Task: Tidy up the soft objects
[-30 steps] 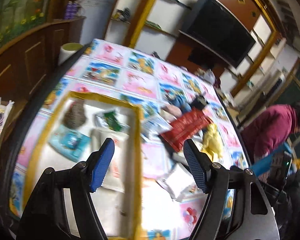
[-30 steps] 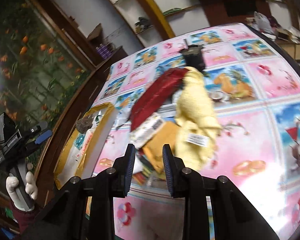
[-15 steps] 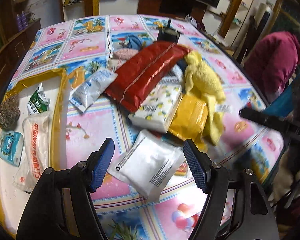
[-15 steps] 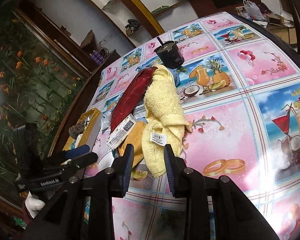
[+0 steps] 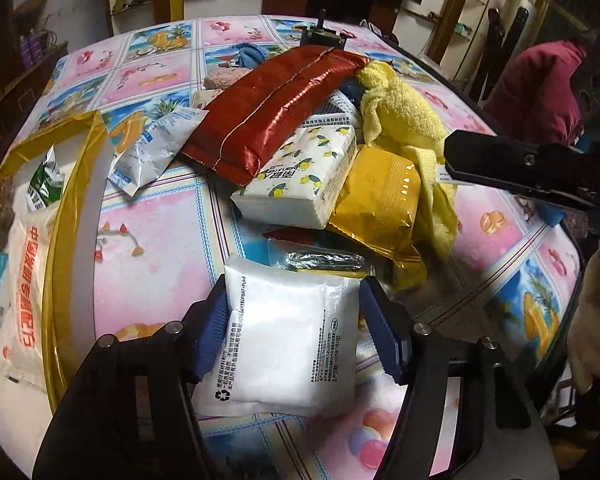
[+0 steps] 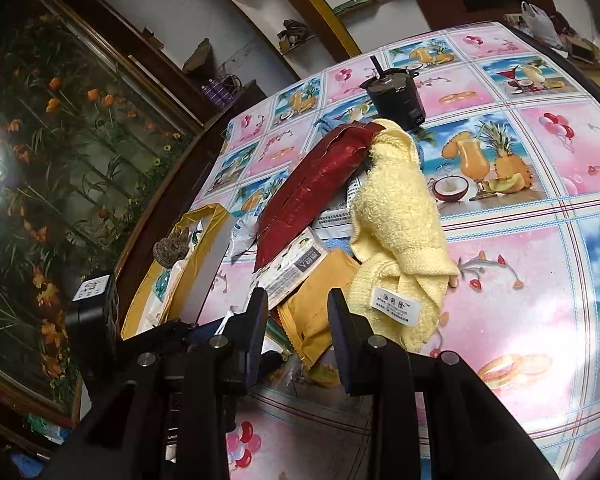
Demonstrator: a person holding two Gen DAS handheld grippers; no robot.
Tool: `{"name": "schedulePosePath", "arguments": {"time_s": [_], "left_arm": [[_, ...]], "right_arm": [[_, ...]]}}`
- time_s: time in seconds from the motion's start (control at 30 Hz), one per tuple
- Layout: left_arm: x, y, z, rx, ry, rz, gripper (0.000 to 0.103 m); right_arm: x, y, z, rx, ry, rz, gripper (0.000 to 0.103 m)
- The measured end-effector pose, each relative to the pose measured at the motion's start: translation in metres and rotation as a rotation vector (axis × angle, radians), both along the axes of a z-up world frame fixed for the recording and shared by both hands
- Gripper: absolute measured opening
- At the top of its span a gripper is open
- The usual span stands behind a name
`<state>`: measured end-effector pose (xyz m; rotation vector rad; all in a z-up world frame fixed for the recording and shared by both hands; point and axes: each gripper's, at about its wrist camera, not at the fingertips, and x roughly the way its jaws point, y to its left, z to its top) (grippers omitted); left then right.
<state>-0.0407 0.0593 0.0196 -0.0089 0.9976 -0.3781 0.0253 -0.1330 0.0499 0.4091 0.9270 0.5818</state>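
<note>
The left gripper (image 5: 292, 332) is closing its jaws on the white packet (image 5: 284, 340); its blue pads (image 5: 212, 332) are standing at the packet's two side edges, the left one touching, the right one seemingly just off the wrinkled plastic, so a firm grip cannot be told. The white packet is lying flat on the counter (image 5: 156, 248), at the near end of the heap. Just behind the packet a gold foil pouch (image 5: 376, 200) and a lemon-print tissue pack (image 5: 300, 176) are leaning together, with a long red pouch (image 5: 272, 116) lying over the tissue pack and a yellow towel (image 5: 404, 120) draped to the right of the gold pouch. Left of the packet, a gold-rimmed tray (image 5: 72, 184) is holding other packets.

The right gripper (image 6: 298, 320) is hovering with its jaws narrowly parted and holding nothing, just above the gold foil pouch, beside the towel's white label (image 6: 396, 306)
</note>
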Motion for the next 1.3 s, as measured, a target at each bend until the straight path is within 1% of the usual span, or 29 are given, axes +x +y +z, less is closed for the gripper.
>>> {"name": "schedulePosePath", "arguments": {"time_s": [0.03, 0.07, 0.1, 0.13, 0.17, 0.2, 0.23, 0.27, 0.33, 0.4, 0.43, 0.47, 0.5, 0.53, 0.57, 0.63, 0.7, 0.8, 0.83, 0.9, 0.93, 0.97, 1.0, 1.07, 1.1, 1.13, 1.2, 1.27, 1.3], "left_arm": [[-0.003, 0.005, 0.003, -0.03, -0.007, 0.009, 0.042], [-0.005, 0.009, 0.005, -0.059, 0.002, 0.016, 0.022], [-0.008, 0.017, 0.007, -0.119, 0.021, 0.018, 0.022], [-0.013, 0.021, 0.011, -0.149, 0.02, 0.026, 0.022], [-0.018, 0.025, 0.012, -0.158, 0.015, 0.035, 0.022], [-0.021, 0.029, 0.013, -0.166, 0.018, 0.043, 0.022], [-0.024, 0.033, 0.011, -0.188, 0.032, 0.054, 0.022], [-0.027, 0.037, 0.01, -0.211, 0.047, 0.065, 0.022], [-0.035, 0.043, 0.009, -0.253, 0.064, 0.078, 0.022], [-0.043, 0.042, 0.011, -0.248, 0.049, 0.057, 0.026], [-0.046, 0.042, 0.013, -0.245, 0.042, 0.05, 0.032], [-0.049, 0.041, 0.014, -0.251, 0.037, 0.04, 0.041], [-0.053, 0.041, 0.016, -0.27, 0.028, 0.027, 0.046], [-0.055, 0.043, 0.016, -0.281, 0.021, 0.019, 0.052], [-0.058, 0.043, 0.017, -0.286, 0.015, 0.01, 0.053], [-0.063, 0.044, 0.017, -0.285, 0.009, -0.001, 0.053], [-0.068, 0.044, 0.016, -0.287, 0.008, -0.012, 0.053], [-0.073, 0.041, 0.015, -0.27, 0.003, -0.022, 0.053], [-0.073, 0.04, 0.014, -0.264, 0.005, -0.023, 0.053], [-0.074, 0.039, 0.013, -0.261, 0.01, -0.019, 0.053], [-0.074, 0.039, 0.012, -0.261, 0.012, -0.015, 0.053], [-0.074, 0.038, 0.012, -0.257, 0.015, -0.011, 0.053], [-0.074, 0.037, 0.012, -0.251, 0.018, -0.006, 0.053], [-0.074, 0.034, 0.011, -0.239, 0.023, 0.003, 0.053], [-0.073, 0.031, 0.01, -0.226, 0.025, 0.009, 0.053], [-0.074, 0.028, 0.008, -0.211, 0.027, 0.012, 0.054], [-0.073, 0.021, 0.005, -0.173, 0.034, 0.01, 0.054], [-0.074, 0.013, 0.006, -0.137, 0.016, -0.004, 0.064], [-0.074, 0.007, 0.006, -0.119, 0.013, -0.014, 0.068]], "right_arm": [[0.001, 0.003, 0.001, -0.002, 0.005, 0.01, 0.03], [0.003, 0.009, 0.003, -0.013, 0.007, 0.018, 0.03], [0.006, 0.015, 0.006, -0.034, 0.003, 0.03, 0.031], [0.009, 0.022, 0.008, -0.064, -0.008, 0.042, 0.034], [0.012, 0.029, 0.01, -0.099, -0.022, 0.053, 0.043], [0.017, 0.037, 0.011, -0.14, -0.035, 0.066, 0.049], [0.022, 0.044, 0.009, -0.18, -0.038, 0.079, 0.057], [0.028, 0.051, 0.008, -0.213, -0.032, 0.085, 0.058], [0.039, 0.059, 0.004, -0.242, -0.002, 0.091, 0.058], [0.047, 0.066, 0.002, -0.255, 0.029, 0.09, 0.058], [0.05, 0.073, 0.002, -0.274, 0.034, 0.097, 0.058], [0.052, 0.081, 0.001, -0.306, 0.036, 0.112, 0.058], [0.054, 0.089, 0.0, -0.344, 0.035, 0.125, 0.059], [0.054, 0.098, -0.001, -0.388, 0.028, 0.139, 0.063], [0.054, 0.106, -0.003, -0.429, 0.017, 0.155, 0.072], [0.051, 0.122, -0.008, -0.512, -0.009, 0.204, 0.081], [0.05, 0.134, -0.017, -0.58, -0.004, 0.241, 0.081], [0.051, 0.143, -0.03, -0.612, 0.028, 0.258, 0.081], [0.052, 0.143, -0.033, -0.615, 0.037, 0.248, 0.081], [0.053, 0.14, -0.034, -0.582, 0.028, 0.205, 0.081], [0.054, 0.136, -0.033, -0.555, 0.027, 0.188, 0.077], [0.055, 0.132, -0.032, -0.529, 0.026, 0.17, 0.063], [0.055, 0.127, -0.03, -0.491, 0.033, 0.168, 0.054], [0.055, 0.118, -0.028, -0.421, 0.062, 0.176, 0.022], [0.054, 0.115, -0.029, -0.394, 0.078, 0.184, 0.015], [0.052, 0.112, -0.029, -0.39, 0.08, 0.186, 0.009], [0.047, 0.107, -0.032, -0.408, 0.076, 0.19, 0.008], [0.042, 0.101, -0.032, -0.389, 0.082, 0.196, 0.008], [0.041, 0.097, -0.031, -0.384, 0.09, 0.198, 0.008]]}}
